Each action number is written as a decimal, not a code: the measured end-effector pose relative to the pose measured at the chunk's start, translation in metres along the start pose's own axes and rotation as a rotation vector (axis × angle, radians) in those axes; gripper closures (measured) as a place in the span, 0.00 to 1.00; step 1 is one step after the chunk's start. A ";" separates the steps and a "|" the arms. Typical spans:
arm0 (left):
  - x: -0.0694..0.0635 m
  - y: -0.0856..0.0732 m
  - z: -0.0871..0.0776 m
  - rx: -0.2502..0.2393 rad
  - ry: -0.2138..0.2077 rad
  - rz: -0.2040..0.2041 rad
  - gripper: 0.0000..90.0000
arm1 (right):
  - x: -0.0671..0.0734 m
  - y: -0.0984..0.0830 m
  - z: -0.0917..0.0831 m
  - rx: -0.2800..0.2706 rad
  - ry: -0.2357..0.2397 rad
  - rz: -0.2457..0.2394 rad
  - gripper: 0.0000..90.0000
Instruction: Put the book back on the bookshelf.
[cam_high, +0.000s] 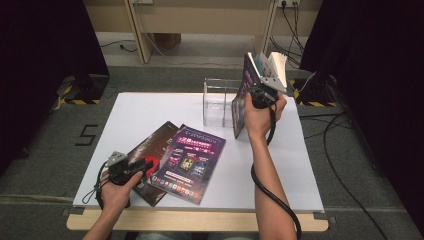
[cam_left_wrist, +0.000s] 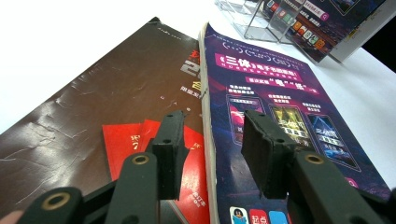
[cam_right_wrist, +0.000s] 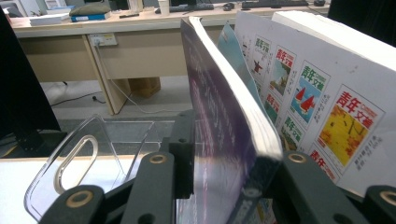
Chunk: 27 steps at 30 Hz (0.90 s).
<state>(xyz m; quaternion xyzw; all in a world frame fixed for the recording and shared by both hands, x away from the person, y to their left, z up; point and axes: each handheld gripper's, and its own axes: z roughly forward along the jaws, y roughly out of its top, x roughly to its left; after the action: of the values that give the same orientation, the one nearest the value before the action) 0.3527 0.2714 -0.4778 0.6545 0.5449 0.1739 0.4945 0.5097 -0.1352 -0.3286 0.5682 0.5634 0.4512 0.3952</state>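
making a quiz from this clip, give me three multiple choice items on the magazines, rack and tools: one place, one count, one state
1. Where does the clear rack stand?
A. at the table's far side, beside the upright magazine
B. on the floor
C. on the flat magazines

2. How many magazines lie flat on the table?
A. none
B. two
C. five

3. How is the magazine at the right tool placed?
A. lying flat
B. rolled into a tube
C. upright on its edge, between the tool's jaws

Key: 1 A, the high view shows it there; 2 B, a brown magazine and a purple one lie near the left tool; 3 C, it stands on edge between the jaws.
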 end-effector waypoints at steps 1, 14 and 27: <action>0.000 0.000 0.000 0.001 0.000 0.001 0.65 | 0.000 -0.001 -0.001 0.001 0.000 -0.001 0.76; -0.003 0.000 0.001 0.003 -0.004 0.005 0.65 | -0.006 -0.012 -0.007 0.024 0.003 -0.001 0.74; -0.005 -0.001 0.003 0.009 -0.005 0.011 0.65 | -0.012 -0.024 -0.015 0.046 0.007 -0.006 0.73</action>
<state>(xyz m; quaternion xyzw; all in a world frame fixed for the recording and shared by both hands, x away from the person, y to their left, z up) 0.3526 0.2656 -0.4785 0.6601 0.5409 0.1726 0.4919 0.4886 -0.1467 -0.3485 0.5738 0.5767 0.4389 0.3814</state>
